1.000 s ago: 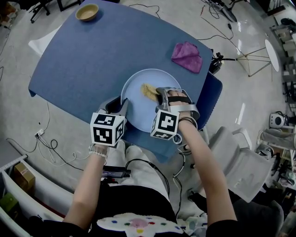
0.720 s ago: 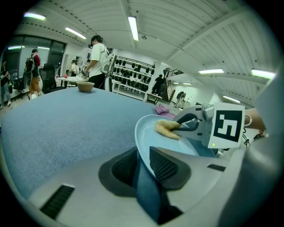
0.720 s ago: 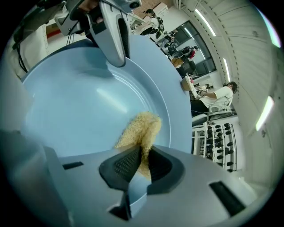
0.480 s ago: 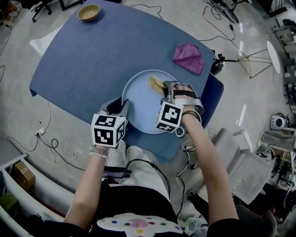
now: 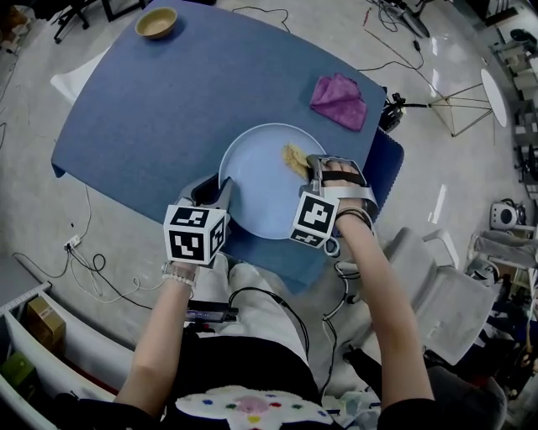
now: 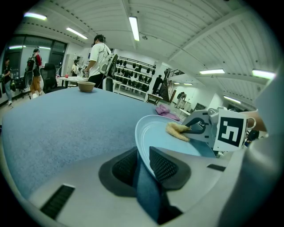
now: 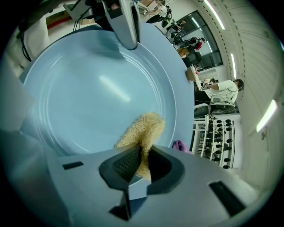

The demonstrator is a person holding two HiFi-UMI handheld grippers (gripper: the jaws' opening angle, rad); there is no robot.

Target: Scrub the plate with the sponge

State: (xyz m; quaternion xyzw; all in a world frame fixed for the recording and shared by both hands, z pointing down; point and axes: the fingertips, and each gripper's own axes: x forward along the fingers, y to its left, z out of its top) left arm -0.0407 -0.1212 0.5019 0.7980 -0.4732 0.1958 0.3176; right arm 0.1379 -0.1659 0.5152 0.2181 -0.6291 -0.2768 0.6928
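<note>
Blue tabletop (image 5: 151,109) on a grey floor (image 5: 34,168) with cables (image 5: 92,269) trailing over it, big workshop room with ceiling strip lights, a few people standing far behind the table in the left gripper view; light blue plate (image 5: 252,180) lies at the near edge of the tabletop, right in front of the person; left gripper (image 5: 222,191) is at the plate's near-left rim, jaws closed on the rim, one pad on each side of it and the plate edge pinched between them, clear in the left gripper view; right gripper (image 5: 313,168) is over the plate's right side, jaws clamped on a yellow sponge (image 7: 143,128), the narrow gap between the pads filled by it; sponge's free end sticks out past the pads and lies on the plate's inner face near the right rim; plate surface looks plain with a soft light reflection in the right gripper view; tan bowl (image 5: 157,22) at the far left corner of the tabletop, well apart from the plate; purple cloth (image 5: 339,101) crumpled near the far right edge, beyond the plate and not touching it; white chair (image 5: 437,294) on the floor to the person's right; both forearms bare, a marker cube on each gripper
</note>
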